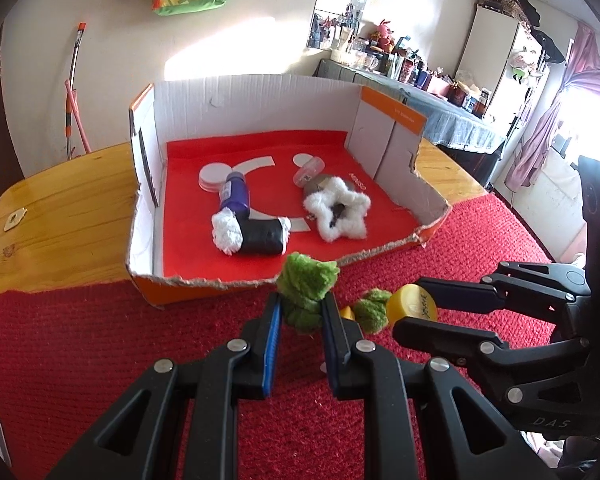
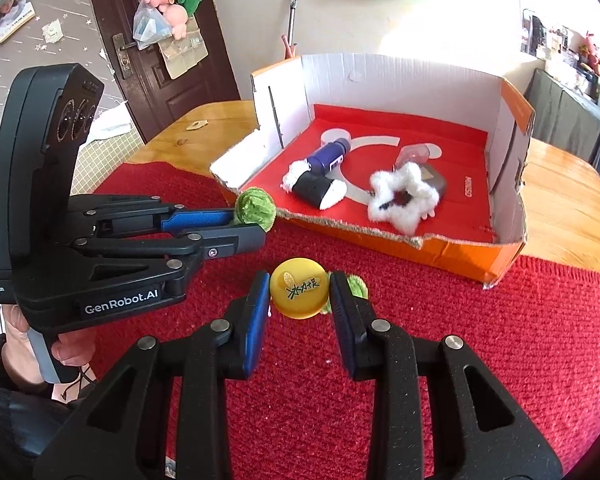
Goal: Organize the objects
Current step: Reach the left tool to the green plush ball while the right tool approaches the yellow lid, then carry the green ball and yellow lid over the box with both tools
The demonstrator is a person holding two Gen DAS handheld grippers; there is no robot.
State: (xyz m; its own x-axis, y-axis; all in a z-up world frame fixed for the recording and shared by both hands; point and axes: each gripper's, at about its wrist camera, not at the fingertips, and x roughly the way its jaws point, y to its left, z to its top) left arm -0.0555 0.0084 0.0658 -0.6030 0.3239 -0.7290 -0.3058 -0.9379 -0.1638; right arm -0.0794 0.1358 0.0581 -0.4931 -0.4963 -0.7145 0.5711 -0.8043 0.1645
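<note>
My left gripper (image 1: 302, 312) is shut on a fuzzy green toy (image 1: 306, 284) and holds it just in front of the cardboard box (image 1: 260, 100); it also shows in the right wrist view (image 2: 244, 220) with the green toy (image 2: 256, 208). My right gripper (image 2: 300, 292) is shut on a yellow round lid (image 2: 299, 294) above the red mat (image 2: 500, 340); the lid shows in the left wrist view (image 1: 412, 306). A second green fuzzy piece (image 1: 372, 310) lies by the lid. The box holds a purple bottle (image 1: 234, 196), a black-and-white fuzzy roll (image 1: 252, 236) and a white fuzzy star (image 1: 338, 208).
The box stands on a wooden table (image 1: 60, 208), partly on the red mat. Inside it lie also a white lid (image 1: 213, 176), a clear small container (image 1: 310, 170) and a grey object (image 1: 320, 184). A cluttered counter (image 1: 420, 76) is at the back right.
</note>
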